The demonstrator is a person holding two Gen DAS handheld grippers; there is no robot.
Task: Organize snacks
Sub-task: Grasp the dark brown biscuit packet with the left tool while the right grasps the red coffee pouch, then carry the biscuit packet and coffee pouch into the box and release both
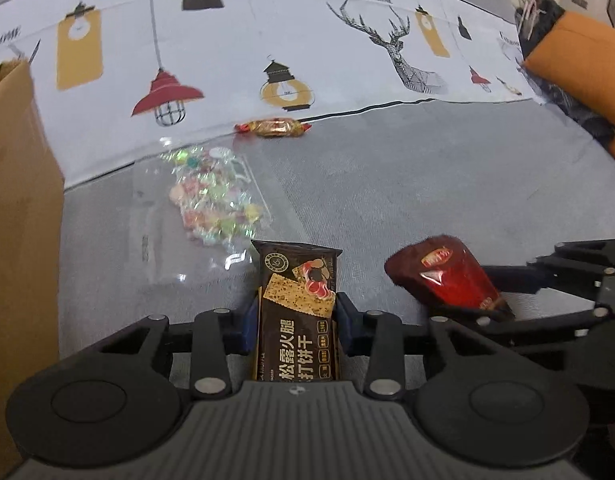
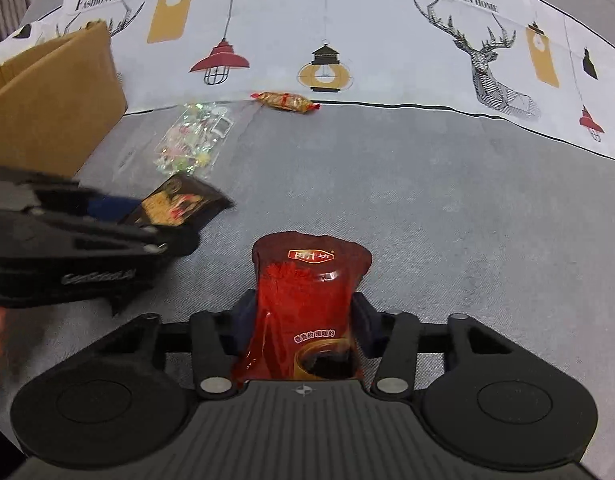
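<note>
My left gripper [image 1: 297,320] is shut on a dark brown cracker packet [image 1: 297,300], held above the grey cloth. My right gripper [image 2: 305,316] is shut on a red snack pouch [image 2: 307,304]. The red pouch also shows at the right of the left wrist view [image 1: 447,276], and the cracker packet shows at the left of the right wrist view [image 2: 179,204]. A clear bag of small colourful candies [image 1: 211,200] lies on the cloth ahead, and also shows in the right wrist view [image 2: 191,140]. A gold and red wrapped candy [image 1: 273,128] lies further back, and shows too in the right wrist view [image 2: 285,101].
A cardboard box [image 1: 15,200] stands at the left, also in the right wrist view [image 2: 47,100]. A printed white cloth [image 1: 307,40] with lamps and deer covers the back. An orange and dark object [image 1: 575,68] sits at the far right.
</note>
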